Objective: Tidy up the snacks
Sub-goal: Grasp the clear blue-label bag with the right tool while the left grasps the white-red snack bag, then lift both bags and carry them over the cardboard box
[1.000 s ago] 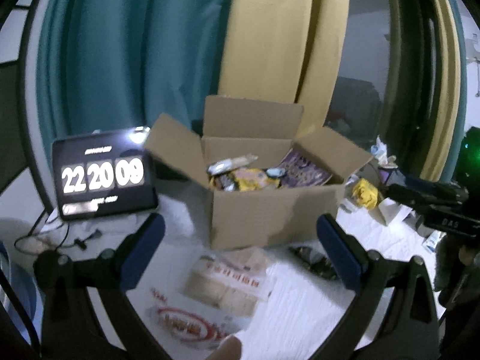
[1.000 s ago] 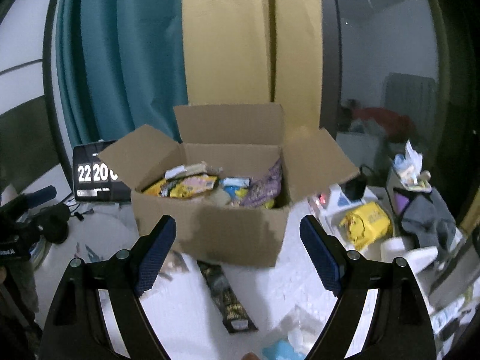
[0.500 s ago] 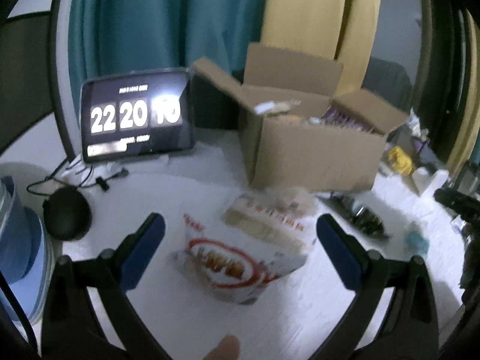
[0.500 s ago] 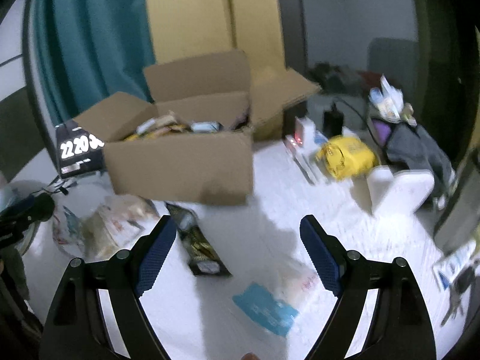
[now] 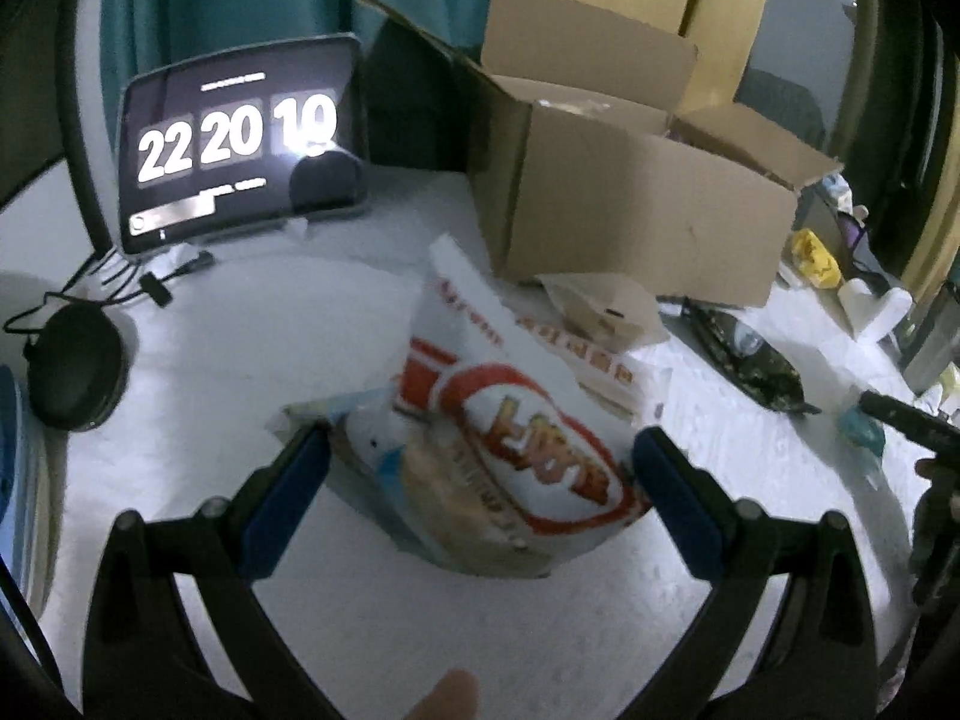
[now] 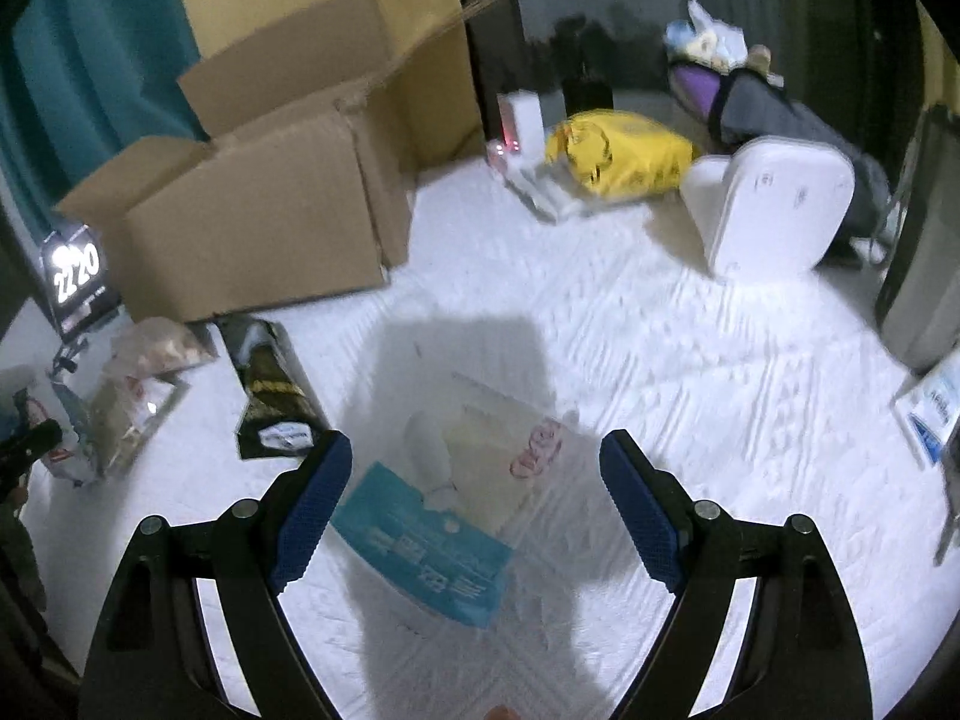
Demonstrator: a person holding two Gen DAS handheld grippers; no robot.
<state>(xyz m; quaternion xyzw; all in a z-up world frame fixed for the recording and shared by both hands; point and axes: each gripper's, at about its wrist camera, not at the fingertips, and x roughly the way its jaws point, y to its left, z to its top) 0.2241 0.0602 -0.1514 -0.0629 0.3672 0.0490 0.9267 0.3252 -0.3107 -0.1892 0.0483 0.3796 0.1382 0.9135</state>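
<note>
Cardboard box [image 5: 630, 204], flaps open, contents unseen

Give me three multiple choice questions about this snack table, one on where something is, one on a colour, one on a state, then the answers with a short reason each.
1. Where does the dark snack packet lie?
A. inside the cardboard box
B. on the white cloth in front of the cardboard box
C. on top of the tablet clock

2. What colour is the printed end of the packet between the right gripper's fingers?
A. teal
B. red
C. black

3. How do the left gripper's jaws stand?
A. shut tight with nothing between them
B. clamped on the tablet
C. open, either side of the white and red snack bag

Answers:
1 B, it lies flat on the white cloth just below the cardboard box.
2 A, the clear packet has a teal end, seen at the right gripper.
3 C, the left gripper has its pads wide apart around the white and red snack bag.
</note>
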